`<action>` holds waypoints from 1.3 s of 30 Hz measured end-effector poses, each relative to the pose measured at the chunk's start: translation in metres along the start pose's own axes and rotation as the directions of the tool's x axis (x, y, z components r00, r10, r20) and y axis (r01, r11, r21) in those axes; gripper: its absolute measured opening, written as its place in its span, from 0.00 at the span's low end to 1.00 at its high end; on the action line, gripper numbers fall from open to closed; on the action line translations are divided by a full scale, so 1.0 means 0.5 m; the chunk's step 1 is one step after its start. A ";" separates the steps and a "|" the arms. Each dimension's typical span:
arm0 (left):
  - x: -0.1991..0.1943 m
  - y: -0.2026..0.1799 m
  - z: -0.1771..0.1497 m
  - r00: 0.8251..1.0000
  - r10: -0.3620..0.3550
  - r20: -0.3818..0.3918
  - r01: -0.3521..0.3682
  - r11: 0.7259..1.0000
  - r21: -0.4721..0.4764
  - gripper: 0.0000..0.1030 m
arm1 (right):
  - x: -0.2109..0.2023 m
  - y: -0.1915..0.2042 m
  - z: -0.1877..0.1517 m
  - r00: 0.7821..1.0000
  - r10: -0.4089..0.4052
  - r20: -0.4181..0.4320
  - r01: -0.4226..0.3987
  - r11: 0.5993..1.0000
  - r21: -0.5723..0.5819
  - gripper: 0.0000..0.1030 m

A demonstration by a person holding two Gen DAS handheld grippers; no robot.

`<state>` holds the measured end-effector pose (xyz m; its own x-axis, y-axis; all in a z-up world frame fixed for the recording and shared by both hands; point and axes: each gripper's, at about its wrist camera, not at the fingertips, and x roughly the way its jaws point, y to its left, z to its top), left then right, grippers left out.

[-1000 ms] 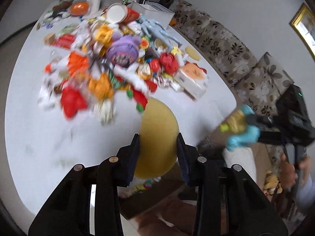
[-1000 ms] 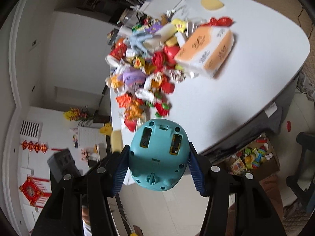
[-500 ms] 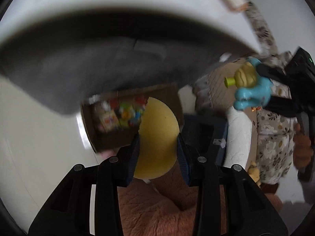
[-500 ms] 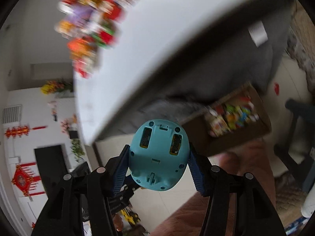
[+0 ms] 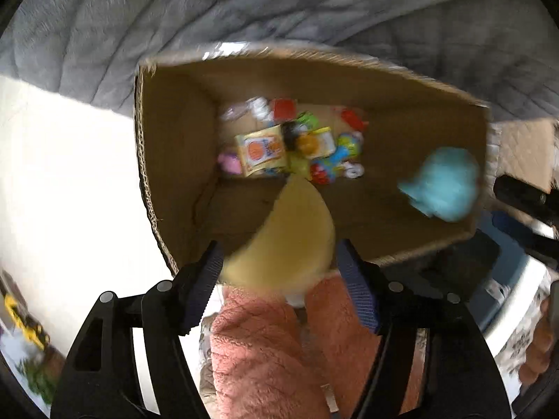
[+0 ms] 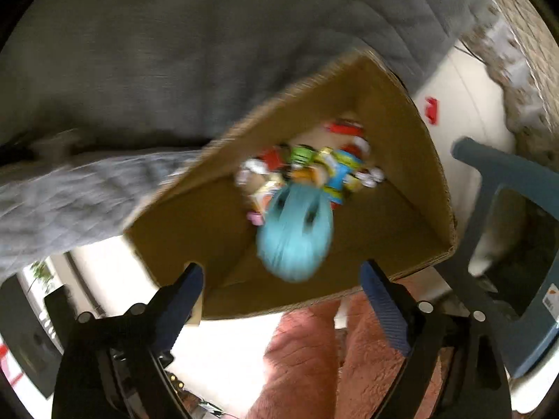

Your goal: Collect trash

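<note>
An open cardboard box [image 5: 174,160] stands on the floor below both grippers, with several colourful wrappers and small toys [image 5: 290,146] on its bottom. In the left wrist view my left gripper [image 5: 278,244] hangs over the near wall, its jaws opening. A flat yellow disc [image 5: 290,234] tilts between them, blurred and slipping free. In the right wrist view my right gripper [image 6: 281,263] is also opening, and stands wide over the box [image 6: 436,181]. A teal plastic toy [image 6: 297,234] drops clear of its pads. The same teal toy [image 5: 443,185] appears blurred at the box's right side.
A grey quilted cloth [image 5: 244,7] hangs behind the box. The person's pink fleecy legs [image 5: 265,342] are just under the grippers. A blue stool [image 6: 506,181] stands right of the box, and a small red piece [image 6: 431,110] lies on the pale floor.
Both grippers dropped from above the cluttered table to just over the box and tipped downward. Their jaws widened, and the yellow disc and the teal toy came loose from the pads.
</note>
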<state>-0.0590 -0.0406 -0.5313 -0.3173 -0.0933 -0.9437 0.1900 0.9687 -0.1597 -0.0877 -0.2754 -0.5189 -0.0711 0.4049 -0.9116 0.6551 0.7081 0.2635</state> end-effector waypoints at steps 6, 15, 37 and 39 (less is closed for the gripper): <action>0.006 0.002 0.005 1.000 0.027 -0.003 -0.027 0.999 -0.038 0.73 | 0.010 -0.025 0.004 0.999 0.002 -0.042 -0.001 0.999 0.035 0.92; -0.101 0.000 -0.034 0.998 -0.003 0.063 0.008 0.997 -0.078 0.73 | -0.098 0.010 -0.031 1.000 0.013 -0.014 -0.013 1.000 -0.009 0.95; -1.012 -0.082 -0.216 0.542 0.113 0.832 -0.056 0.994 -0.098 0.85 | -0.925 0.406 -0.262 0.572 0.221 0.790 0.320 0.827 -0.462 0.95; -1.076 -0.099 -0.239 0.462 0.126 0.878 -0.072 0.992 -0.104 0.87 | -0.984 0.421 -0.282 0.526 0.265 0.808 0.313 0.823 -0.474 0.95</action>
<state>-0.0089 -0.0106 0.0190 0.6933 -0.1231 -0.7101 0.1147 0.9916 -0.0599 -0.0211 -0.2440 0.0297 0.7443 -0.0669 -0.6645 0.1608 0.9837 0.0811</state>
